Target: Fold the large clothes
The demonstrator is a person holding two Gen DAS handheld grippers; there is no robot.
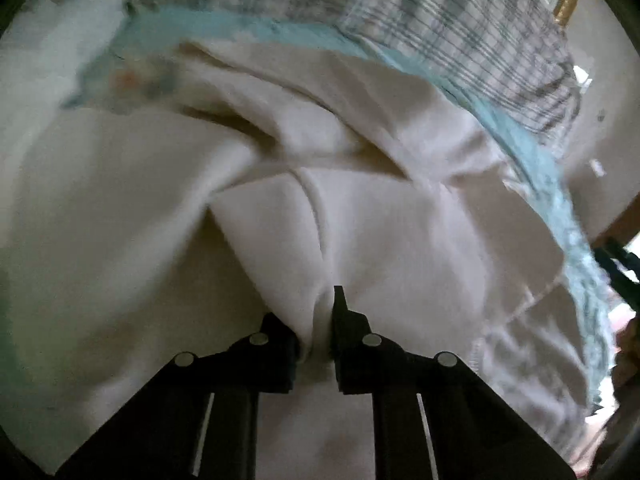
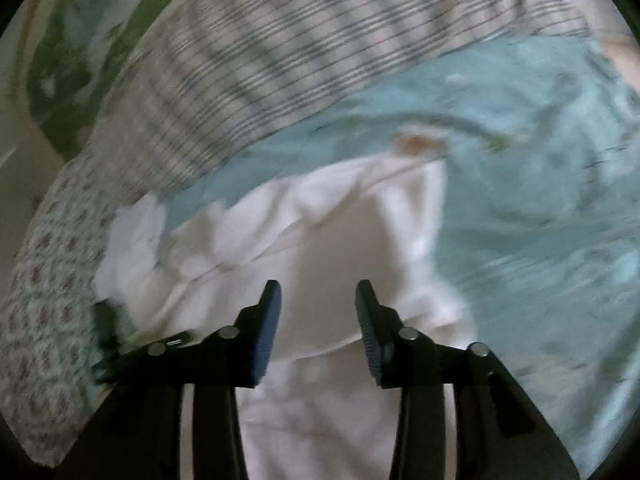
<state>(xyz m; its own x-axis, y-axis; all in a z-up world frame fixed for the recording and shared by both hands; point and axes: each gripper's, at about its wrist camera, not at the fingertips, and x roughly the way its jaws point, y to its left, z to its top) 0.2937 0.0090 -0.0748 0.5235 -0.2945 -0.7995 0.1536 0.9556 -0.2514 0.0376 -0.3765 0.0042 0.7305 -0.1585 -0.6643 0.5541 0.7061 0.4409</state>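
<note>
A large white garment [image 1: 360, 220] fills most of the left wrist view, creased, with a seam running down its middle. My left gripper [image 1: 320, 320] is shut on a pinched fold of this white cloth, which bulges up between its black fingers [image 1: 344, 320]. In the right wrist view the same white garment [image 2: 320, 248] lies bunched on a light blue patterned sheet [image 2: 540, 200]. My right gripper [image 2: 319, 300] hangs over it, open, with nothing between its blue ribbed pads [image 2: 268, 320].
A grey-and-white checked cloth [image 2: 280, 60] lies beyond the garment, seen too as the checked cloth [image 1: 460, 20]. A floral patterned cloth [image 2: 48, 300] sits at the left. A green patterned area [image 2: 80, 60] is at the far left. A wooden edge [image 1: 624, 220] shows at the right.
</note>
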